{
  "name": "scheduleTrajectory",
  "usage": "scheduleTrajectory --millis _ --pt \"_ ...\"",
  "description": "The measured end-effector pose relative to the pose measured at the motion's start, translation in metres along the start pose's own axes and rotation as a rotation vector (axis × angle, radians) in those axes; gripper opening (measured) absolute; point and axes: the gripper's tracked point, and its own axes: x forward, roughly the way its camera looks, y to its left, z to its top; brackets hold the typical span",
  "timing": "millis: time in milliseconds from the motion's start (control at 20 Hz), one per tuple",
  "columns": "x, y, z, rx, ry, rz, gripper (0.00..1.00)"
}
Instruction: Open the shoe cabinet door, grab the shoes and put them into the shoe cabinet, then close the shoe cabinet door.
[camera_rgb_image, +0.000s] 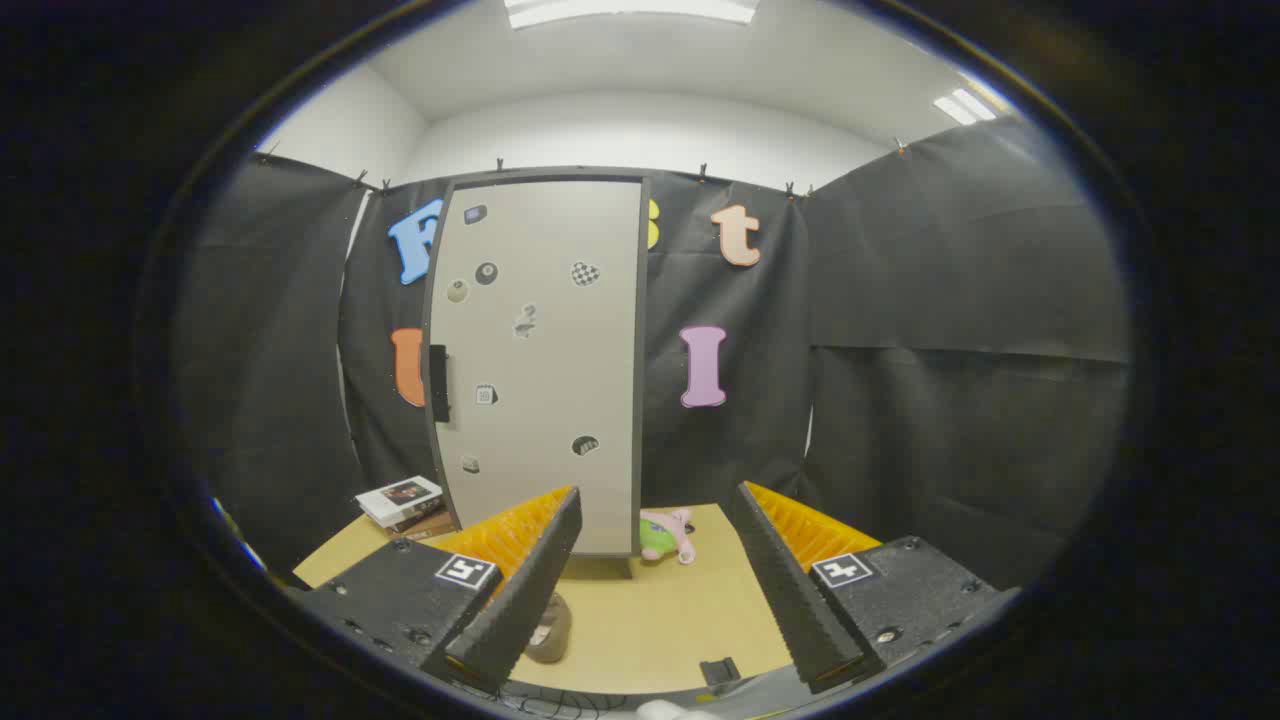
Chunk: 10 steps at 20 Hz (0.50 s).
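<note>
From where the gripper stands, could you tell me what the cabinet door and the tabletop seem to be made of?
The cabinet door looks like smooth matte laminate or painted board, pale grey with a dark edge band and stickers. The tabletop looks like light wood or wood-look laminate, flat and dull. The gripper hangs open above it.

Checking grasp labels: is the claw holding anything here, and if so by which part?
Nothing is held. The claw is open, its fingers apart over bare table, the closed shoe cabinet beyond them and a shoe low beside one finger.
</note>
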Motion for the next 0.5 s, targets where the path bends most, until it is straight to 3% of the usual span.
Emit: scheduleTrajectory --millis 500 --pt "0.0000 0.0091 -0.0002 -0.003 0.006 -0.003 1.00"
